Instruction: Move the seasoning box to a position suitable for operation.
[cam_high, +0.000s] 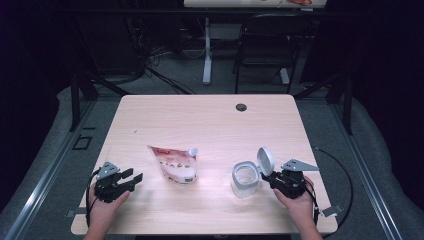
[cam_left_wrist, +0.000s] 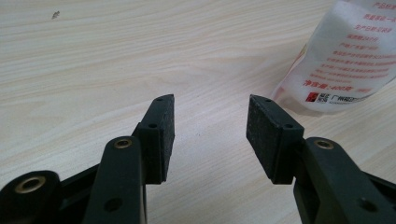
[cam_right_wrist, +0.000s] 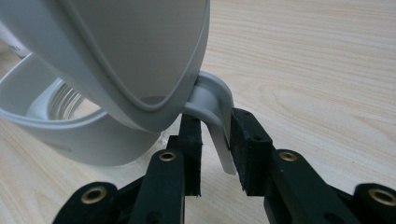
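Your table (cam_high: 210, 125) is a pale wood-grain top with a small round grommet (cam_high: 241, 107) near its far edge, standing on grey floor in a dim room; a dark chair (cam_high: 265, 47) and a white table leg (cam_high: 207, 50) sit beyond it, with cables trailing on the floor.

On your side of the top, a little left of centre, lies the pouch (cam_high: 175, 164): a soft, flat white bag with red print and a spout cap at its upper right corner. It probably sags and slides when lifted, so take it by the stiff spout or across a firm edge rather than the slack middle.

To its right stands the clear container (cam_high: 245, 179), with a grey collar and its flip lid (cam_high: 265, 160) swung up and open. It looks light, rigid and rather slick, likely to tip or skate if you pull sideways; the hinge tab (cam_right_wrist: 219, 121) behind the collar is the natural hold.

Your right gripper (cam_right_wrist: 215, 140) is at the container's right side, its jaws partly closed around that tab. One pad looks to be against it, but whether both press on it you cannot tell.

Your left gripper (cam_left_wrist: 210, 130) rests near the table's left front, jaws well apart with nothing between them, the pouch just off to its right.
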